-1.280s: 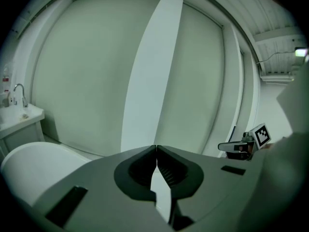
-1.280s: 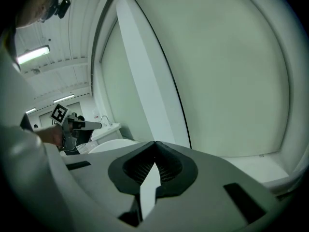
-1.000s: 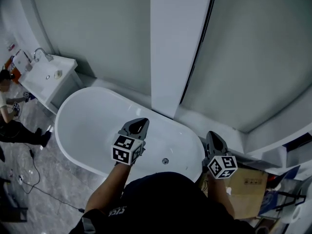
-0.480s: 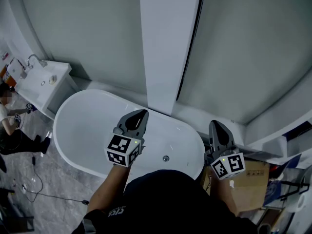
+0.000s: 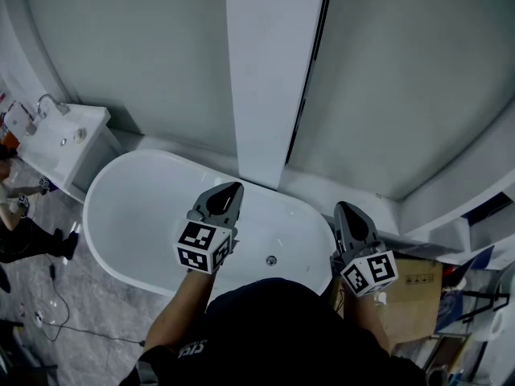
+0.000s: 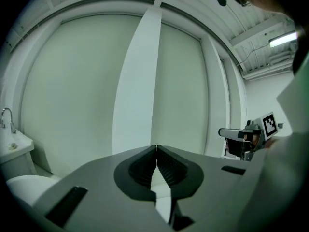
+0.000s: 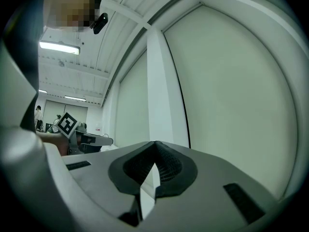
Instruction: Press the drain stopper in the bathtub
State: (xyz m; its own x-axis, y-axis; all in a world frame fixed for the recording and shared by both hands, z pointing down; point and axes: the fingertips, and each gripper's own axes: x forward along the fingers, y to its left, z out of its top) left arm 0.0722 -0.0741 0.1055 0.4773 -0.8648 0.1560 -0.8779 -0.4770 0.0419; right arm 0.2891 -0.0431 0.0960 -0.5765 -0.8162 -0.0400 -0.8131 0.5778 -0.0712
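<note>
on the floor of the white bathtub (image 5: 129, 215), toward its right end, lies the drain stopper (image 5: 272, 260), a small round metal disc. both grippers hang above the tub, clear of it. the left gripper (image 5: 230, 191) is over the middle of the basin and the right gripper (image 5: 348, 214) over the rim at the right end. each has its jaws closed tip to tip with nothing between them. the stopper looks rigid and smooth, probably slick and sprung, so it is not a thing to pinch. closed jaw tips should bear straight down on its centre, or they may skid off.
</note>
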